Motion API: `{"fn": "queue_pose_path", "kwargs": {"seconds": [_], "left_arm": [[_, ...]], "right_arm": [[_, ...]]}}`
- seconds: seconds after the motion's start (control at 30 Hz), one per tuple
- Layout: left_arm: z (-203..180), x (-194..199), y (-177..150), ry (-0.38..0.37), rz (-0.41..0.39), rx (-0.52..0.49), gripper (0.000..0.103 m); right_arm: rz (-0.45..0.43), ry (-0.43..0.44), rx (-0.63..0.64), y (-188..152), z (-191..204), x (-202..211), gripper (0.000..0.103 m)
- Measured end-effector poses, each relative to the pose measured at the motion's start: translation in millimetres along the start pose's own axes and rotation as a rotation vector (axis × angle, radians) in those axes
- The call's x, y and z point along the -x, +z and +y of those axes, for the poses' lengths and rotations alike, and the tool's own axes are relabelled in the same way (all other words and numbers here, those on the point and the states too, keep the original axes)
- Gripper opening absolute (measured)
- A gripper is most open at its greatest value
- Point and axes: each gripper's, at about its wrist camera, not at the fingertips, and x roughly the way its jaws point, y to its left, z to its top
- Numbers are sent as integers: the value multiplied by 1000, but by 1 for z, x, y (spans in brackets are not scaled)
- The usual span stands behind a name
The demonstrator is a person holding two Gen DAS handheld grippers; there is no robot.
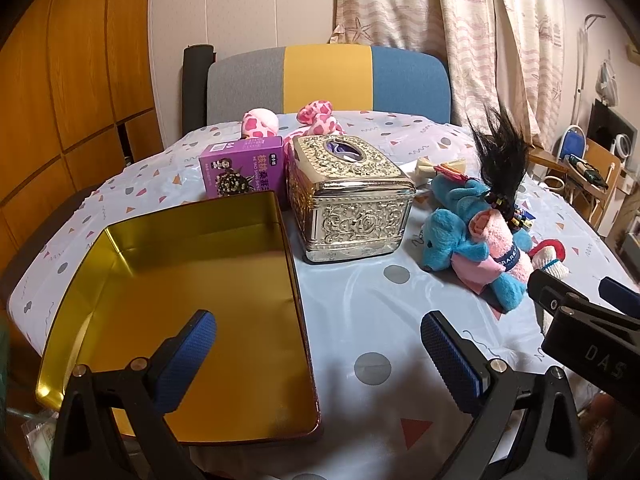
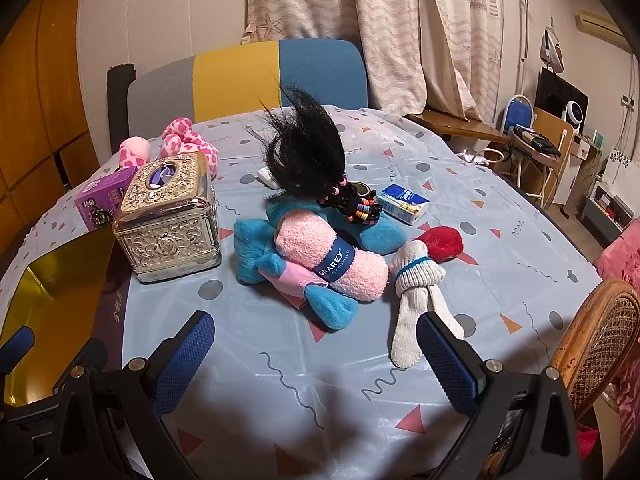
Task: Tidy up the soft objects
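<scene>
A blue plush toy (image 2: 256, 252) lies mid-table with a rolled pink towel (image 2: 332, 260) across it and a tuft of black doll hair (image 2: 308, 152) standing up behind. White socks (image 2: 416, 292) and a red soft piece (image 2: 440, 242) lie to its right. A pink spotted plush (image 1: 316, 118) sits at the far side. An open gold tin (image 1: 192, 288) lies at the left. My left gripper (image 1: 318, 360) hovers open over the tin's right edge. My right gripper (image 2: 316, 360) hangs open just short of the blue plush (image 1: 452, 240), nothing between its fingers.
An ornate silver tissue box (image 1: 352, 208) stands between the tin and the plush, a purple carton (image 1: 240, 172) behind it. A small blue-white carton (image 2: 402, 204) lies past the toys. A striped chair (image 1: 328, 80) backs the table; a wicker chair (image 2: 600, 332) is at the right.
</scene>
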Motion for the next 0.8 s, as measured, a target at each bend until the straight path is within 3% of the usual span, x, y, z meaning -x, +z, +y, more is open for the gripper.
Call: {"fn": "queue_pose_path", "kwargs": {"seconds": [0.8], "left_arm": [[-3,-3,-1,-6,16,-14,103]], "right_arm": [[6,-6,-13,-1,-7,-2,103]]}}
